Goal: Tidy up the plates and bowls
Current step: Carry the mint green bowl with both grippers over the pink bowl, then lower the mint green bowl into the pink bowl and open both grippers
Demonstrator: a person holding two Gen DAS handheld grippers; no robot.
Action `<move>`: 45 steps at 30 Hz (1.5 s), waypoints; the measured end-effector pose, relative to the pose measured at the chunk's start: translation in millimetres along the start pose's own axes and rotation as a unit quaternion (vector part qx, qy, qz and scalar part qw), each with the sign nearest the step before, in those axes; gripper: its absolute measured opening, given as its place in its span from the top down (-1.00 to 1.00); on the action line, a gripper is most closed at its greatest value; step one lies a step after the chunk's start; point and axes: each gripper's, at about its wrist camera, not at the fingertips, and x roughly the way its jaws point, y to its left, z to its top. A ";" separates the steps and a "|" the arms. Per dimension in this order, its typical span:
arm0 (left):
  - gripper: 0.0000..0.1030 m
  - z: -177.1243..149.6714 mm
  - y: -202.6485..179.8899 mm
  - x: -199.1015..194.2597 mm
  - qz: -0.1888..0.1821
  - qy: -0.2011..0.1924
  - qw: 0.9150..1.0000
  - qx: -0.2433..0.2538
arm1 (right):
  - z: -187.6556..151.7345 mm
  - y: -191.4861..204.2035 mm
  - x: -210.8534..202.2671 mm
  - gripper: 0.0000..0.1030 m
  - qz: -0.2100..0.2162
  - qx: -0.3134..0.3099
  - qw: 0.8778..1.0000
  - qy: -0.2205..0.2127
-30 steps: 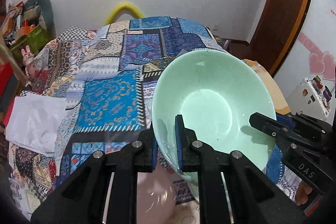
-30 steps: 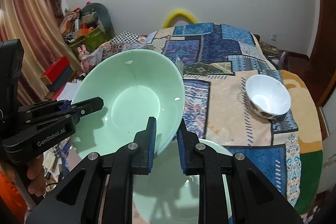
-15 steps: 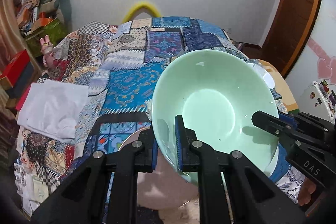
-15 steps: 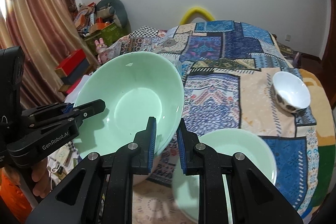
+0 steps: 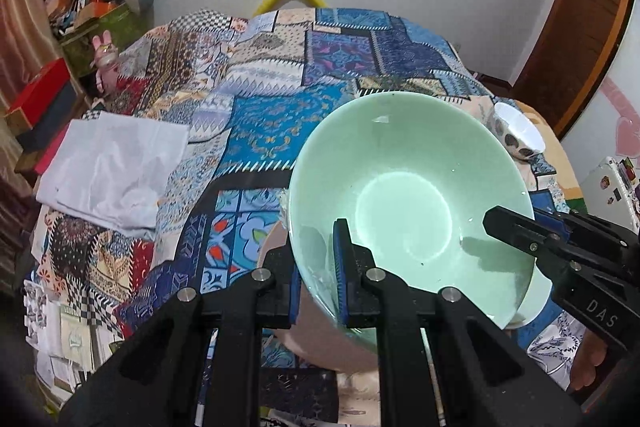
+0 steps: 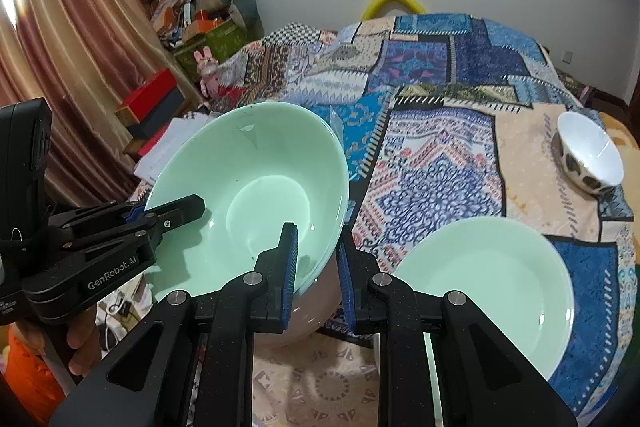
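Left wrist view
My left tongs (image 5: 318,281): clamped on the near rim of the green bowl (image 5: 404,203), one blue pad inside, one outside.
Green bowl: tilted, lifted above the patchwork tabletop (image 5: 256,131), mouth facing me.
My right tongs (image 5: 520,235): reaching in from my right, gripping the bowl's right rim.
Pink bowl (image 5: 296,323): under the green bowl, just below my tongs, mostly hidden.
White patterned bowl (image 5: 518,139): beyond the green bowl, to the far right, tilted.
White cloth (image 5: 112,167): off to my left, well apart.

Right wrist view
My right tongs (image 6: 318,277): closed on the green bowl's (image 6: 248,195) near right rim.
My left tongs (image 6: 168,215): coming from the left, holding the opposite rim.
Green plate (image 6: 492,287): flat on the tabletop (image 6: 436,171), just right of my tongs.
White patterned bowl (image 6: 588,159): far right, beyond the plate, leaning.
Pink bowl (image 6: 316,311): directly beneath the green bowl, behind my pads.
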 end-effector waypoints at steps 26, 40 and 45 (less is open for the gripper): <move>0.74 -37.4 26.5 53.9 0.002 0.081 0.997 -0.011 | -27.1 -1.6 46.2 0.66 0.011 0.016 0.997 0.080; 0.71 -38.2 20.0 61.3 0.014 0.083 0.996 0.006 | -22.8 -4.4 33.8 0.60 0.002 -0.003 0.997 0.072; 0.70 -33.5 15.8 59.0 0.024 0.080 0.996 0.014 | -21.4 -2.0 28.9 0.60 0.001 -0.013 0.998 0.063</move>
